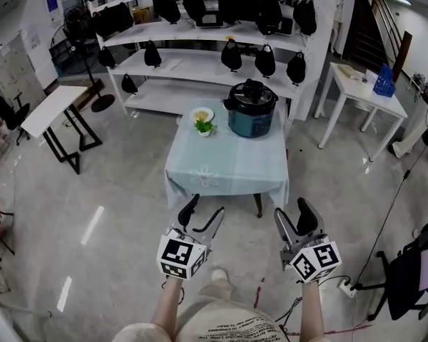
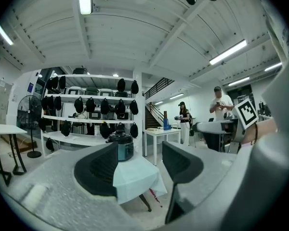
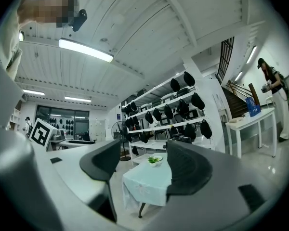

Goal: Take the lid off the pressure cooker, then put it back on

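The pressure cooker (image 1: 251,110) stands at the far right corner of the cloth-covered table (image 1: 225,164), its dark teal body upright and its black lid (image 1: 251,90) seated on top; to the cooker's left on the same table sits a small white dish with a green sprig (image 1: 202,117), near the cooker but not touching it; behind the table runs a white shelving unit (image 1: 200,64) hung with black bags, and to the table's right, well apart, is a white side table (image 1: 364,91); the left gripper (image 1: 203,217) hovers over the floor on the near side of the table, short of its edge, jaws spread apart with nothing between the pads; the right gripper (image 1: 294,219) hangs beside it on the same near side, also level and short of the table, jaws held wide and empty; neither gripper touches the table or the cooker.
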